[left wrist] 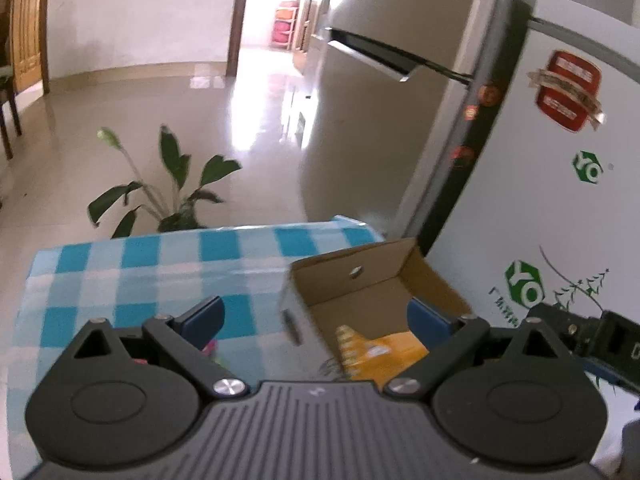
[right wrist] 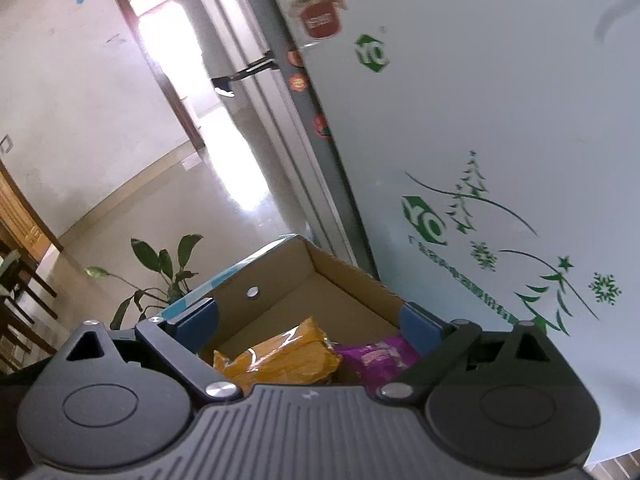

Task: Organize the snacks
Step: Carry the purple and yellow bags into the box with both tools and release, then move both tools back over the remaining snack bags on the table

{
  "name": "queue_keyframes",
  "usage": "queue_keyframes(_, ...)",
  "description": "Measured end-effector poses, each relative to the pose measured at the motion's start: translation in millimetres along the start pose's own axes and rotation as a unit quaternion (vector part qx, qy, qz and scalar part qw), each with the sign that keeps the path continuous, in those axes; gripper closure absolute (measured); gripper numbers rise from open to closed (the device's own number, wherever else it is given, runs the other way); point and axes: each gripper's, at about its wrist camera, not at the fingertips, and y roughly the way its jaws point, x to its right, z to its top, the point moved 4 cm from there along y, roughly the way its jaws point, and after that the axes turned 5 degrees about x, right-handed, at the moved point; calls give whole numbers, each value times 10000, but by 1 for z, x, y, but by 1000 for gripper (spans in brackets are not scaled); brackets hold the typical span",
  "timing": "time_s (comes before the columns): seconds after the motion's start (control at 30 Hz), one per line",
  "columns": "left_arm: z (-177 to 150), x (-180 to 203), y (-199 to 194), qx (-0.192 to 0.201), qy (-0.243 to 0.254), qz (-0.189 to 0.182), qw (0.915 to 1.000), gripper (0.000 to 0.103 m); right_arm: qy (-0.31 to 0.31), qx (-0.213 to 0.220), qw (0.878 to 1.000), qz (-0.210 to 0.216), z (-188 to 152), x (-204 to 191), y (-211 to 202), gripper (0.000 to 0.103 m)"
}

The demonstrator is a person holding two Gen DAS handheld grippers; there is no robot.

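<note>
A green hexagon logo with the white letters "YC" stands high on the white freezer at the right. A second such hexagon stands lower on the same panel, beside green tree drawings, with a line of small green characters under it, too small to read. A red sticker near the freezer's top carries pale characters, blurred beyond reading. The purple snack packet in the cardboard box bears pale lettering that cannot be made out.

left gripper: black ribbed body, blue pads, silver screws
right gripper: same black build, blue pads
</note>
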Motion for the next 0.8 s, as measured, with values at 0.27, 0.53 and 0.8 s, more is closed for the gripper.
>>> queue_keyframes(0.27,-7,-71,-28,-71,-56,539,9985,6,-883,-139,9953,359,-16,-45,4,3)
queue_keyframes(0.53,-22,-137,-46,-270,-454,795,9954,6,-1409,-549,9853,789,-43,-88,13,2)
queue_keyframes(0.8,-46,-196,-43,-499,-1065,991,9881,6,-2410,-1108,9510,1589,-90,-134,20,3)
